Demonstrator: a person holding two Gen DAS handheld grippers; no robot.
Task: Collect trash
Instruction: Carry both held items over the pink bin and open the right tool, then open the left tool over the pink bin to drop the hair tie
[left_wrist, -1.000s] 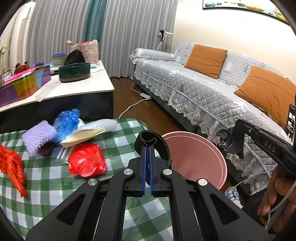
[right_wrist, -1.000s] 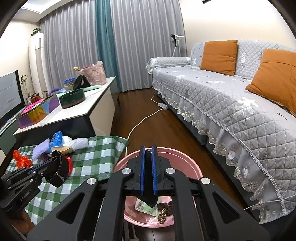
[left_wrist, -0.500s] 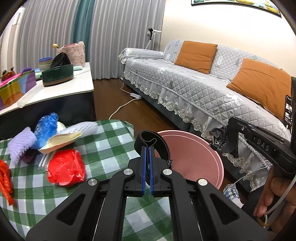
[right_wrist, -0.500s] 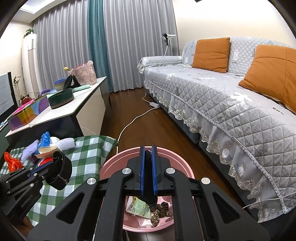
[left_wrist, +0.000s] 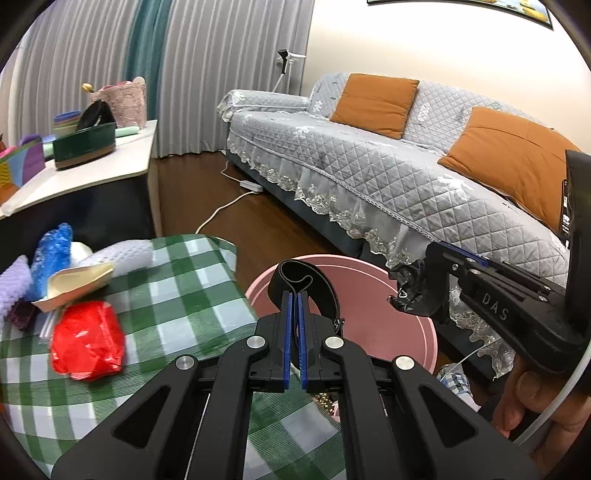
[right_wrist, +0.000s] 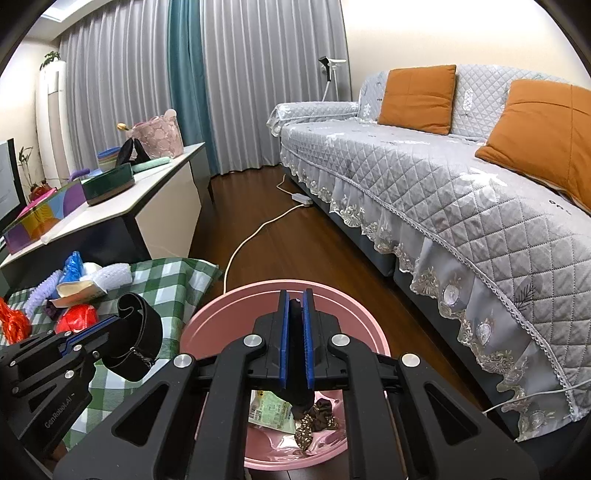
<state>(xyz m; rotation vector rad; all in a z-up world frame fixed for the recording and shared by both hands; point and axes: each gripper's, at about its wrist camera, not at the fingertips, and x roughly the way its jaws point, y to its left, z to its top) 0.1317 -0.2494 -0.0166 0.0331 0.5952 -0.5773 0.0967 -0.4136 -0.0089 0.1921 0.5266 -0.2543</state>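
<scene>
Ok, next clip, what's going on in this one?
A person is clearing trash off a checked tablecloth into a pink bin. The left gripper is shut on a black strap loop, held at the bin's rim. The right gripper pinches a black crumpled scrap over the bin. A red bag remains on the cloth.
</scene>
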